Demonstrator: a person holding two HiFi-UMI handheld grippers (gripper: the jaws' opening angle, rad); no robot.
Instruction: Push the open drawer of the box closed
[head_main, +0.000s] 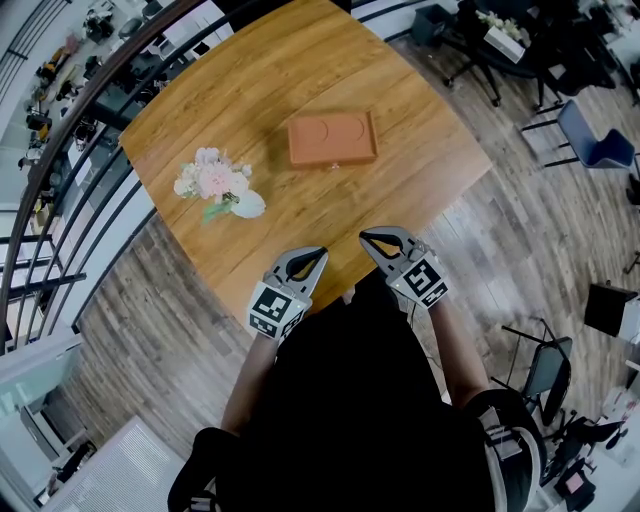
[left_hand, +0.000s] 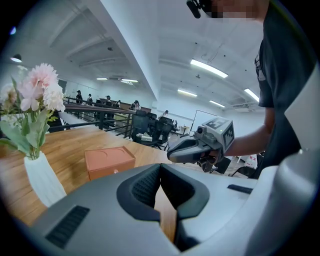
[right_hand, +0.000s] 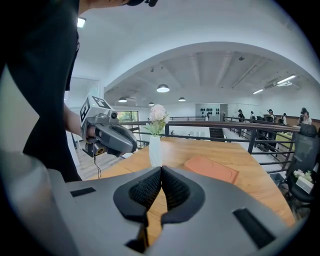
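Terracotta-orange, the drawer box (head_main: 332, 138) sat near the middle of the wooden table (head_main: 420, 190), with a circular recess in its top and a small knob (left_hand: 116, 170) on the front face turned toward you. As far as the views showed, that drawer front lay flush with the rest of the box. A white vase of pink flowers (head_main: 215, 185) stood to the box's left, well apart from it.

You held the 2 grippers side by side over the near edge of the table, well short of the box and touching nothing on it. Your left gripper (head_main: 308, 260) had its jaws closed tip to tip, with only bare tabletop visible past them. Your right gripper (head_main: 378, 240) was the same: ribbed pads (right_hand: 150, 190) met at the tips and gripped nothing. Both pointed roughly toward the box, tips angled slightly toward each other.
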